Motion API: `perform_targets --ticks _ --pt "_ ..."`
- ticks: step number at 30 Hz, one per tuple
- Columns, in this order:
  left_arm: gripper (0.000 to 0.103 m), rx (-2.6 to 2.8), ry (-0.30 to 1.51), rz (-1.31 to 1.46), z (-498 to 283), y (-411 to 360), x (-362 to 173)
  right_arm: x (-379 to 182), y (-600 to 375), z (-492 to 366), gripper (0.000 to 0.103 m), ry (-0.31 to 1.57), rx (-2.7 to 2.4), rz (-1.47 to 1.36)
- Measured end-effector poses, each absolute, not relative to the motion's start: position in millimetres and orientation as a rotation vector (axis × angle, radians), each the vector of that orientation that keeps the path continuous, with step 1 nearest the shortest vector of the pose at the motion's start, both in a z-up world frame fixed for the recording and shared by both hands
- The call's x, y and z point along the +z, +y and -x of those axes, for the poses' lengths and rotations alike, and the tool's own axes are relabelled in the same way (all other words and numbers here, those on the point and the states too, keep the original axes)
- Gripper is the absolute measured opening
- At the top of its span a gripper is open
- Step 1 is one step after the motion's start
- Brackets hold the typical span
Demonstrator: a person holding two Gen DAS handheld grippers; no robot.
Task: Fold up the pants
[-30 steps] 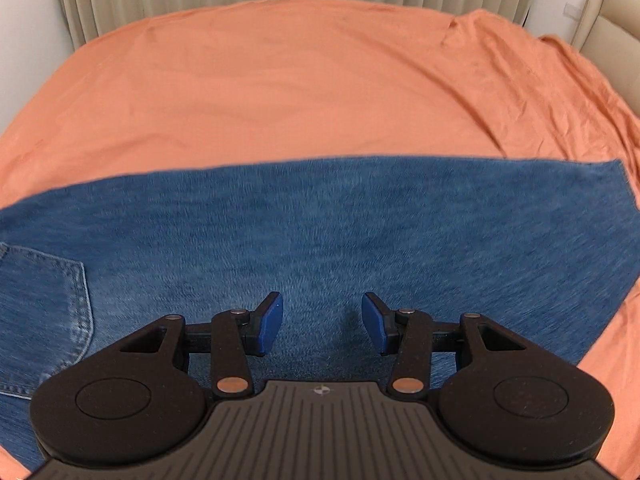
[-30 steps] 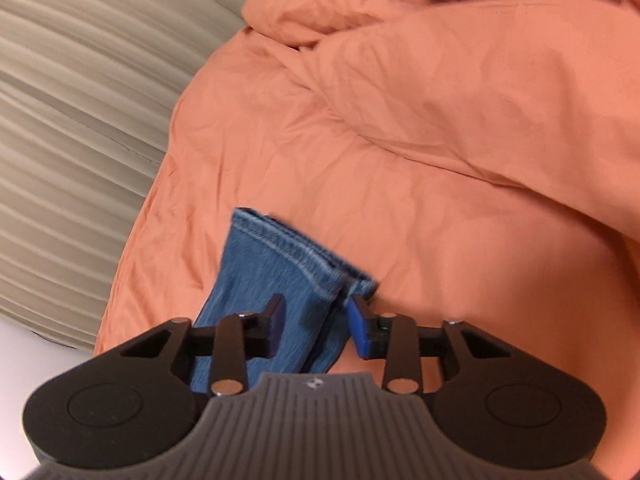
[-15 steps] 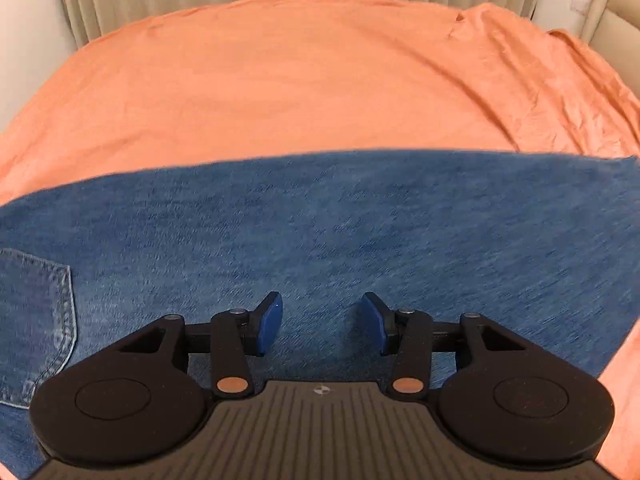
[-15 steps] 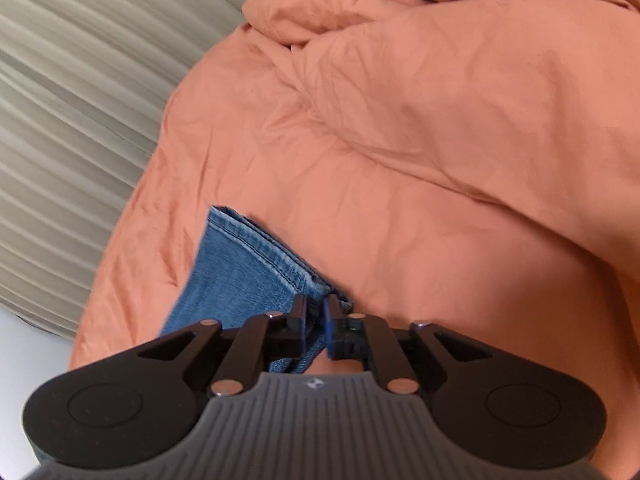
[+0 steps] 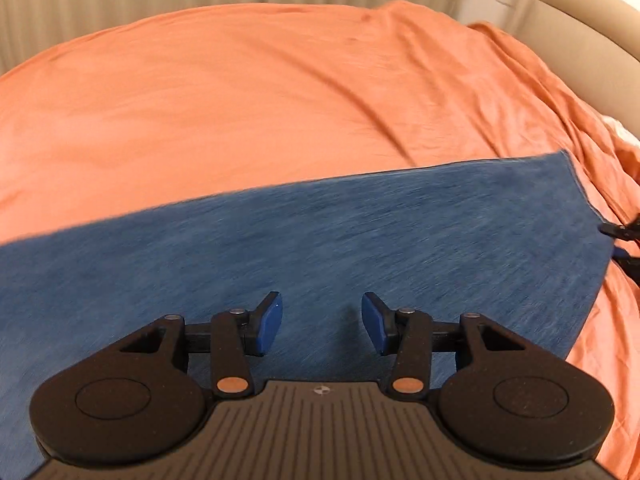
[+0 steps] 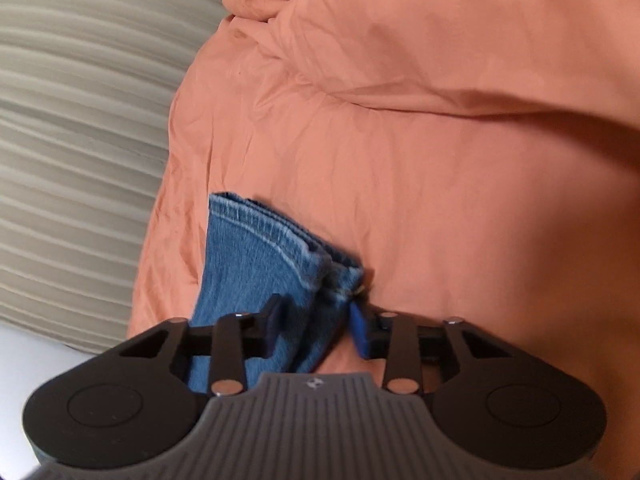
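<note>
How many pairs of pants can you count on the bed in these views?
1: the blue jeans lie flat across the orange bedcover; their hem end sits between the right gripper's fingers. Others may lie outside view.

In my left wrist view, the jeans [image 5: 360,248] are smeared by motion blur and run off the left edge, so I cannot make out seams. At the far right edge, a dark sliver of my right gripper [image 5: 624,240] is cut off. My right wrist view hides the jeans' near part behind the gripper body.
</note>
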State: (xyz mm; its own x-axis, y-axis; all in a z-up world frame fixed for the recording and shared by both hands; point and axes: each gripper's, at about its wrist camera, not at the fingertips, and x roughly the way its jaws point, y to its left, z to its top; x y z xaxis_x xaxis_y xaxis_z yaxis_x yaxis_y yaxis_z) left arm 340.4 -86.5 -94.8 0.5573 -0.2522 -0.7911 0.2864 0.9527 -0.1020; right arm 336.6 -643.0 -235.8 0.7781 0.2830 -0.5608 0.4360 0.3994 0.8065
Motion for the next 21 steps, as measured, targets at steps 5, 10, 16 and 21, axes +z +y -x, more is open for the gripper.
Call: perform_targets --ticks 5,10,16,21 --pt "0.047 -0.345 0.896 -0.052 -380 -120 -104 -210 -636 -341 0.010 0.686 -0.086 -1.028" --pt "0.040 -0.371 0.879 -0.045 -421 -143 -116 -202 -634 -348 0.009 0.726 -0.087 -0.953" --pt "0.035 -0.350 0.906 -0.084 -447 -168 -133 -206 -634 -352 0.009 0.761 -0.101 -0.919" --pt "0.031 -0.283 0.851 -0.092 -435 -174 -122 -203 -633 -352 0.009 0.777 -0.120 -0.896"
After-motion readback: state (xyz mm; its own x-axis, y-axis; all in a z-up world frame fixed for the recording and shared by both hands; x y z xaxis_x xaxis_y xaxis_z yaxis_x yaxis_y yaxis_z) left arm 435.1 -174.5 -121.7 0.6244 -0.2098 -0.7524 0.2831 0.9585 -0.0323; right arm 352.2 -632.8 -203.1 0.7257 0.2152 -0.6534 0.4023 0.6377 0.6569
